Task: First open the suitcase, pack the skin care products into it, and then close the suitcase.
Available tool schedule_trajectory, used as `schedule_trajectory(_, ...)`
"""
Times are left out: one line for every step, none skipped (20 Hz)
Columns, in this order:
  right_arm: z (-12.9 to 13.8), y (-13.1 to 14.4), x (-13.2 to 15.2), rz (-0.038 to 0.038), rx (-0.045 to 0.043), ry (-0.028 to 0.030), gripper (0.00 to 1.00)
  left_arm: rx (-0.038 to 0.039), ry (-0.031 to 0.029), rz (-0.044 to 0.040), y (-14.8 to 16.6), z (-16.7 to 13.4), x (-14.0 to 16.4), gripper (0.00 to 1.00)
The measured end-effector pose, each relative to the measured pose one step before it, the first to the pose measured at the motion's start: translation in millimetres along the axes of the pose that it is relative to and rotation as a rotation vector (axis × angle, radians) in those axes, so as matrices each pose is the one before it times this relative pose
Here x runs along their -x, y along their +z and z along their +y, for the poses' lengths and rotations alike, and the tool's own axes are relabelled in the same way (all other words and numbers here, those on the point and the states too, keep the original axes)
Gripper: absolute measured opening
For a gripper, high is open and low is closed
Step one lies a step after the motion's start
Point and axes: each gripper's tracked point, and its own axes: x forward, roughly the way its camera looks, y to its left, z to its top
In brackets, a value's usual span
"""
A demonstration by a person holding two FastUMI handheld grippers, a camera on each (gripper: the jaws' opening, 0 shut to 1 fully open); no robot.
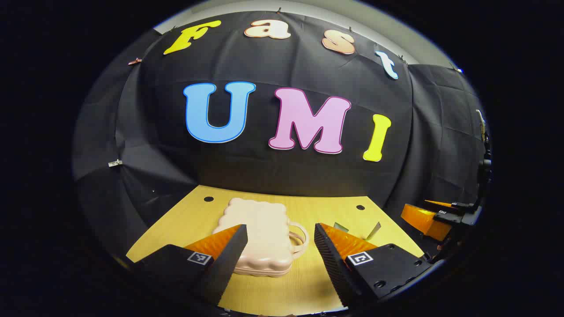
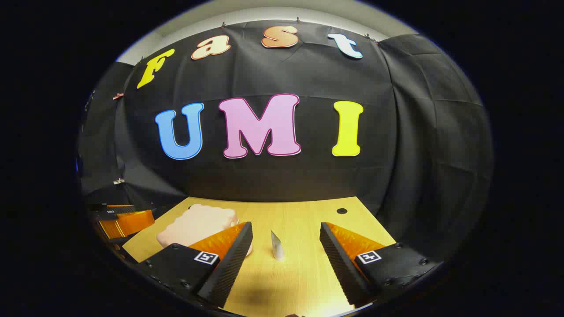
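Suitcase [image 1: 260,235] lies on table [image 1: 185,211]; tube [image 2: 276,245] apparently stands right.

Left gripper view sits low over the table [image 1: 185,220], looking forward along its own spread fingers toward the booth's back wall. The case [image 1: 260,237] lies dead ahead, close, just past the fingertips. Off to its far right, the other gripper [image 1: 429,215] pokes in at the edge.

Right gripper view is just as low, facing the same wall. A silver tube [image 2: 277,246] stands close ahead between its fingers, and the case [image 2: 194,226] lies ahead to the left, partly behind the left finger. The other gripper [image 2: 123,220] shows at far left.

Both views share the table, case, tube [image 1: 373,230] and back wall.
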Motion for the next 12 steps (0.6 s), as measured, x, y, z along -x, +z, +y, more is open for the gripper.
schedule_trajectory(-2.05, -2.46, -1.41, 0.00585, 0.00206, 0.00107, 0.97, -0.00119, 0.00051, 0.00004, -0.50, -3.33, -3.60, 0.96)
schedule_trajectory(-1.56, -3.08, -1.42, 0.00840, 0.00156, 0.00192, 0.97, -0.00242, -0.00084, 0.00399, 0.68, -3.19, -3.09, 0.96)
schedule_trajectory(-2.15, -2.22, -1.68, 0.00592, -0.00004, 0.00172, 0.97, -0.00306, -0.00126, 0.00173, -1.28, -2.76, -2.35, 0.96)
schedule_trajectory(-1.03, 0.35, -1.03, 0.00104, 0.00006, 0.00112, 0.98, -0.00314, 0.00017, 0.00085, 1.16, -1.83, -2.17, 0.96)
schedule_trajectory(-1.58, 0.27, -1.16, -0.00243, 0.00120, 0.00053, 0.98, -0.00335, -0.00479, 0.00139, 0.09, -1.84, -1.56, 0.96)
schedule_trajectory(-1.03, 0.26, -1.41, -0.00077, 0.00213, 0.00026, 0.98, -0.00369, -0.00382, 0.00165, 0.95, -2.49, -1.71, 0.96)
schedule_trajectory(-0.65, 0.76, -2.22, 0.00022, 0.00132, 0.00160, 0.98, -0.00592, -0.00186, 0.00132, 0.08, -1.50, -2.16, 0.96)
schedule_trajectory(-0.79, 0.19, -1.91, 0.00060, -0.00171, 0.00143, 0.98, -0.00591, -0.00166, -0.00204, 0.72, -1.52, -2.65, 0.96)
schedule_trajectory(-1.47, 0.02, -1.37, -0.00103, -0.00222, 0.00080, 0.98, -0.00223, -0.00546, -0.00054, 0.14, -2.26, -3.73, 0.96)
schedule_trajectory(-1.66, 1.18, -2.67, -0.00192, -0.00046, -0.00286, 0.98, 0.00144, -0.00349, 0.00480, -0.01, -1.38, -3.22, 0.96)
schedule_trajectory(-1.03, 0.08, -2.21, -0.00079, 0.00025, 0.00077, 0.98, 0.00478, 0.00213, 0.00539, -1.57, 0.07, -3.17, 0.96)
schedule_trajectory(-0.44, -0.60, -1.86, 0.00129, -0.00019, 0.00193, 0.98, 0.00878, 0.00073, 0.00501, 0.01, -0.70, -3.12, 0.96)
